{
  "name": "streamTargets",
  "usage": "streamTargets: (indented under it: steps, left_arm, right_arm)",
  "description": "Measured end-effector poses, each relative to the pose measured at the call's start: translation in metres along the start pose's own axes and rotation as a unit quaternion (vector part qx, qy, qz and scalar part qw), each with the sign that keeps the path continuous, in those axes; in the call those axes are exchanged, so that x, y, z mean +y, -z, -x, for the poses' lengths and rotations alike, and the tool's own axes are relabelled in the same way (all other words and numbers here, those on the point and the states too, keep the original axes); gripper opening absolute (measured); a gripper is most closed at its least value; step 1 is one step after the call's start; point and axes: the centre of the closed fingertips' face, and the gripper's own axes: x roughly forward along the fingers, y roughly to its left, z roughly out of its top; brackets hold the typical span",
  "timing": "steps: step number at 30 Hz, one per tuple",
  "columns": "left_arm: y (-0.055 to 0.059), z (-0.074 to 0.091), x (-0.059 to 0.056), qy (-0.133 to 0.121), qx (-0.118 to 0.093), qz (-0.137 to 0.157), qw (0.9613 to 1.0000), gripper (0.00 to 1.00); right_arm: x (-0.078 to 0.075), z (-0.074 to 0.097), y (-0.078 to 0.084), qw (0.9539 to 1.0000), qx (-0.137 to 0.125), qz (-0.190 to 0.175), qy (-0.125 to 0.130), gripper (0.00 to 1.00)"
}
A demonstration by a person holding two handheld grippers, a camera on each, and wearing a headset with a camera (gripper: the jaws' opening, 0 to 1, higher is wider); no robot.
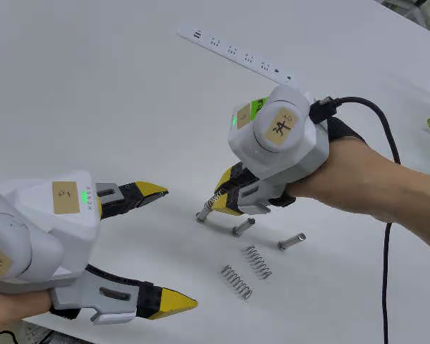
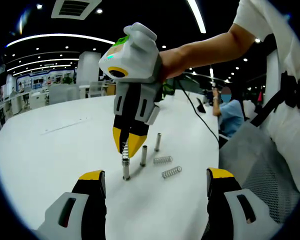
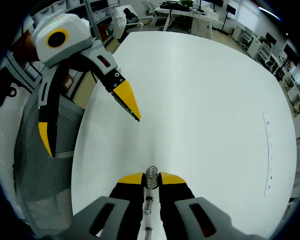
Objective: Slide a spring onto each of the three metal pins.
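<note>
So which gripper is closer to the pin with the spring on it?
Right. The right gripper grips the spring on that pin; the left gripper hangs open off to its side, apart.

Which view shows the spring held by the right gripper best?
The left gripper view: the spring shows side-on, atop a pin. The head view shows it partly under the right gripper; the right gripper view, end-on between the jaws.

two springs (image 1: 257, 261) lie before the pins (image 1: 243, 227) — power strip (image 1: 233, 52) far behind them.
</note>
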Motion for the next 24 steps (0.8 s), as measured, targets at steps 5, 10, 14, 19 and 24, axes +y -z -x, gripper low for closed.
streamTargets:
  steps: [5, 10, 14, 19, 24]
  left_arm:
    - [0.001, -0.001, 0.001, 0.001, 0.001, 0.001, 1.0000, 0.84]
    - [0.002, -0.001, 0.002, 0.001, -0.001, 0.001, 1.0000, 0.84]
    - [0.003, -0.001, 0.003, 0.001, 0.000, 0.002, 1.0000, 0.84]
    - [0.004, -0.001, 0.004, 0.001, -0.001, 0.003, 1.0000, 0.84]
    - [0.004, -0.001, 0.003, 0.001, -0.001, 0.004, 1.0000, 0.84]
  right_arm:
    - [-0.001, -0.006, 0.000, 1.0000, 0.002, 0.004, 0.004, 0.12]
    - [0.000, -0.012, 0.002, 1.0000, 0.002, 0.005, 0.005, 0.12]
    - [0.001, -0.015, 0.002, 1.0000, -0.001, 0.004, 0.007, 0.12]
    - [0.002, -0.024, 0.005, 0.9999, -0.001, 0.007, 0.009, 0.12]
    - [0.004, -0.029, 0.006, 0.9998, 0.003, 0.016, 0.014, 0.12]
